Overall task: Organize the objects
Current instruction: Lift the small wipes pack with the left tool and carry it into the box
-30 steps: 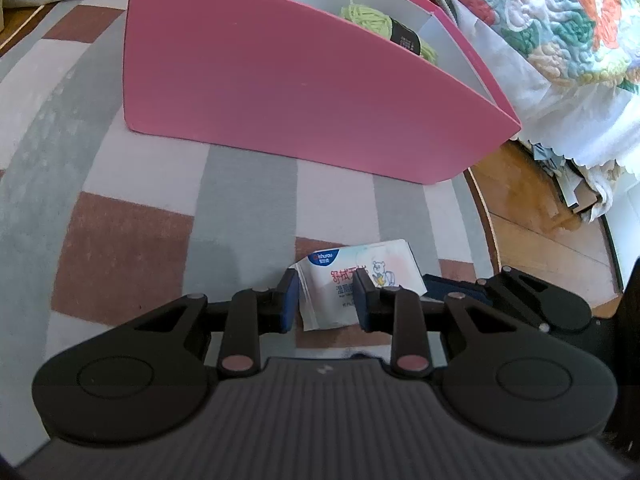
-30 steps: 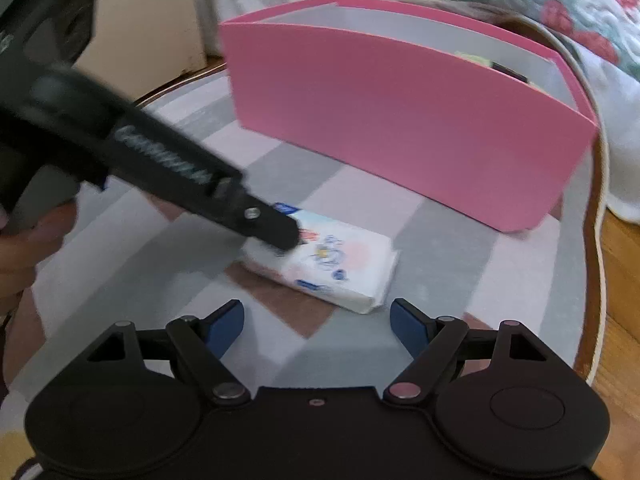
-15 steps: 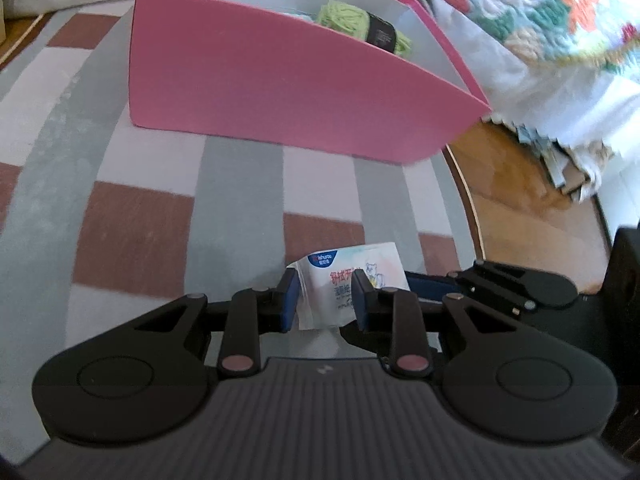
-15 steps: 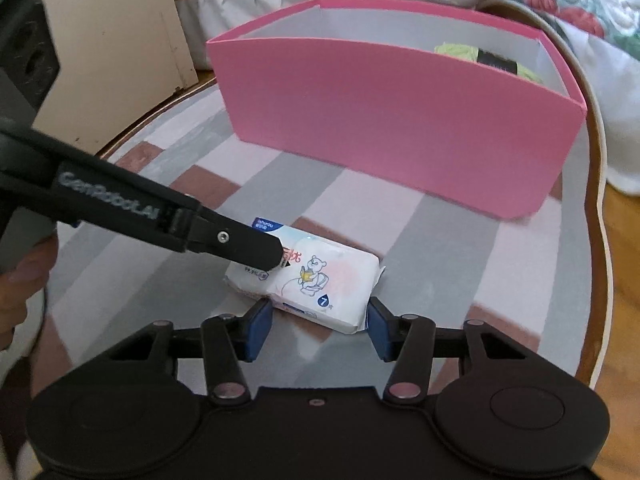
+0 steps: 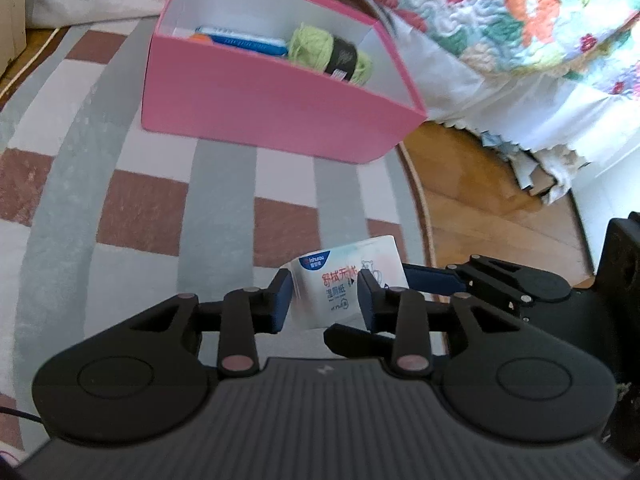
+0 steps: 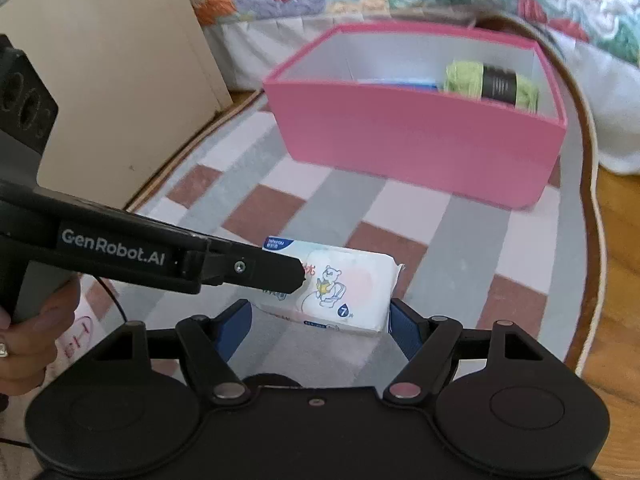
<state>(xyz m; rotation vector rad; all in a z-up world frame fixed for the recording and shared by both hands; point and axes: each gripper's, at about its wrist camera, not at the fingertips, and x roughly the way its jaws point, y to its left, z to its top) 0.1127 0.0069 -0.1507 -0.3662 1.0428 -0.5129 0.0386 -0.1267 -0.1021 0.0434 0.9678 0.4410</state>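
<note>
A white pack of wet wipes (image 5: 344,276) with a bear print is lifted above the rug, held from both ends. My left gripper (image 5: 324,300) is shut on its near end. My right gripper (image 6: 318,322) is shut on the same pack (image 6: 340,284), its blue pads (image 6: 400,326) against both long sides. The left gripper's finger crosses the right wrist view from the left. The pink box (image 5: 264,100) stands ahead on the rug, also seen in the right wrist view (image 6: 416,144). It holds a green yarn ball (image 5: 328,50) and a blue packet (image 5: 244,38).
The checked grey, white and brown rug (image 5: 120,200) covers the floor, with its edge and bare wood floor (image 5: 480,200) to the right. A bed with a flowered quilt (image 5: 520,20) stands behind the box. A beige cabinet (image 6: 108,72) stands at the left.
Both grippers have risen with the wipes pack off the rug. The right gripper closed on the pack. The box's inside now shows from higher up.
</note>
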